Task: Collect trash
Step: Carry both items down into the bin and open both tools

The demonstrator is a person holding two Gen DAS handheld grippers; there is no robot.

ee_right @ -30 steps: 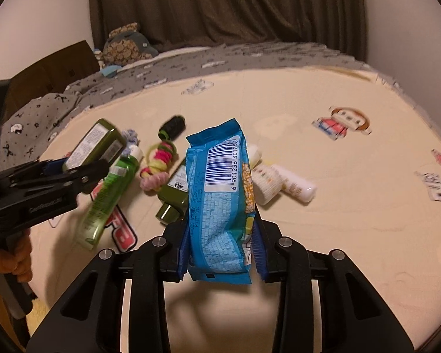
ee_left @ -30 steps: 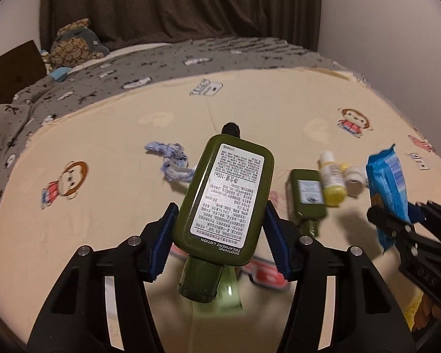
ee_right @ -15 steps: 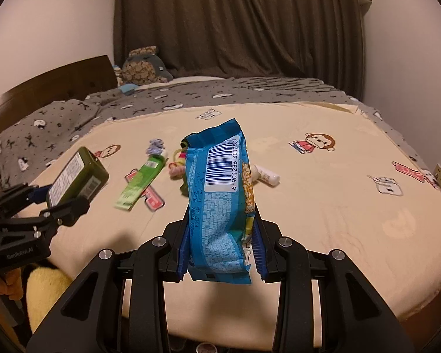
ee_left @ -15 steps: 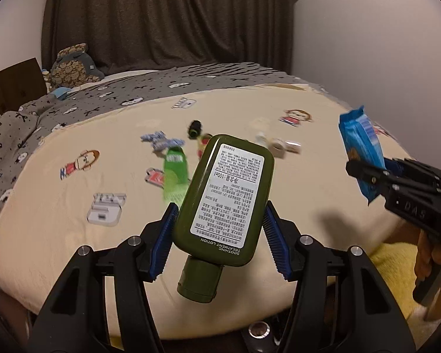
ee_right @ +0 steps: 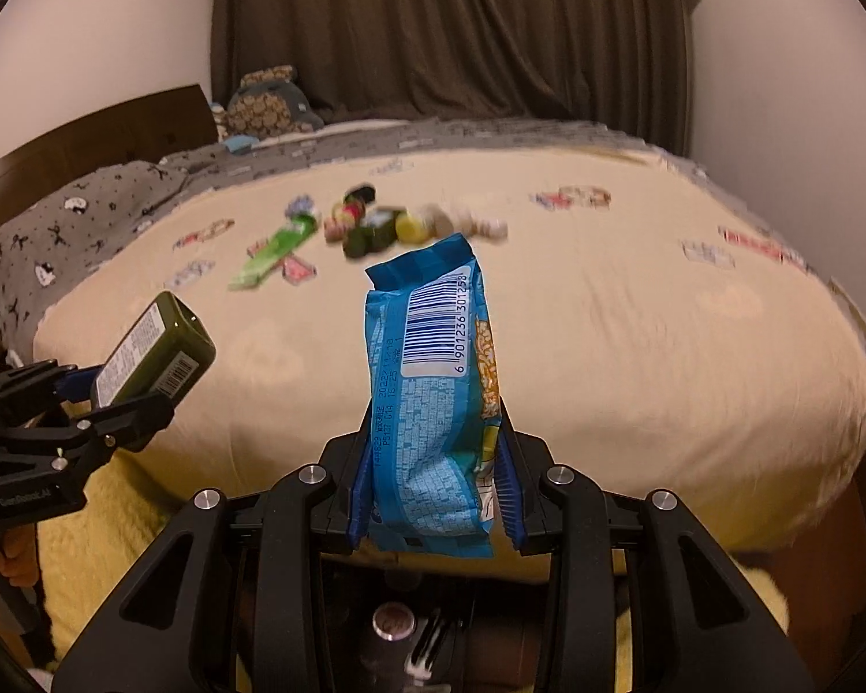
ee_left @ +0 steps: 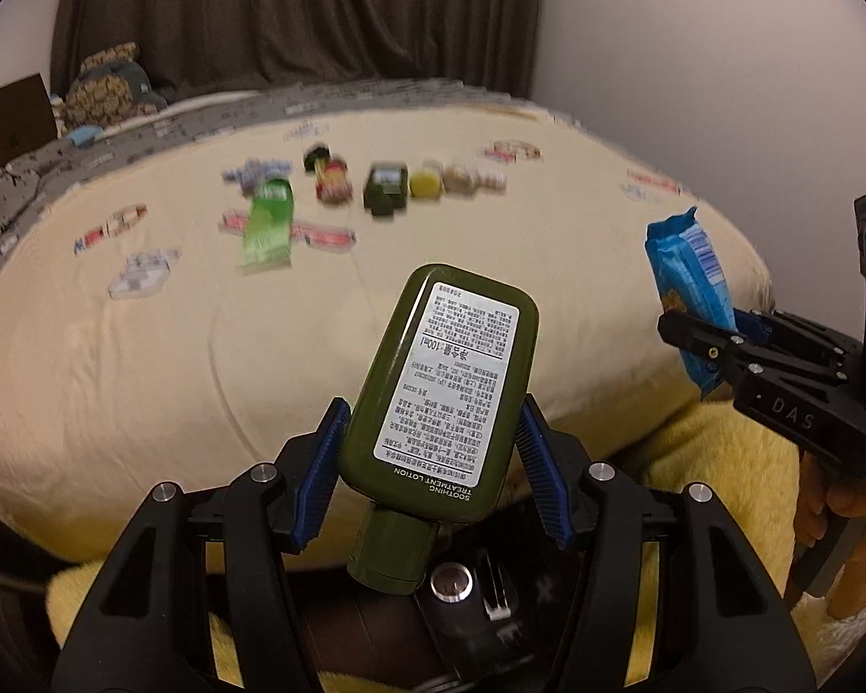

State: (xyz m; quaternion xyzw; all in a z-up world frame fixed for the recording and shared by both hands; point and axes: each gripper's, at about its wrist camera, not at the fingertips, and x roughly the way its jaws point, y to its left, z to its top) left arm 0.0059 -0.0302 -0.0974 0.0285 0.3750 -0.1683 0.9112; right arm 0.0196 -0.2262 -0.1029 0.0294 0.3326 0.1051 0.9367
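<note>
Left gripper (ee_left: 433,462) clamping tilted lotion bottle (ee_left: 441,398), right gripper (ee_right: 436,491) pinching upright blue packet (ee_right: 433,404), apparently off bed (ee_right: 606,346).

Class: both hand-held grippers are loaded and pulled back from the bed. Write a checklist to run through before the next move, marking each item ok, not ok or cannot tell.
1. Left hand-held gripper clamps the green lotion bottle on both sides: ok.
2. Right hand-held gripper clamps the blue snack packet: ok.
3. The two hand-held grippers are apart, not touching: ok.
4. Trash container located: cannot tell; only a dark object with a round metal button shows below.
5. Bed free of items: not ok; the light green tube and several small blurred items remain.
6. Bottle cap shut: cannot tell.
</note>
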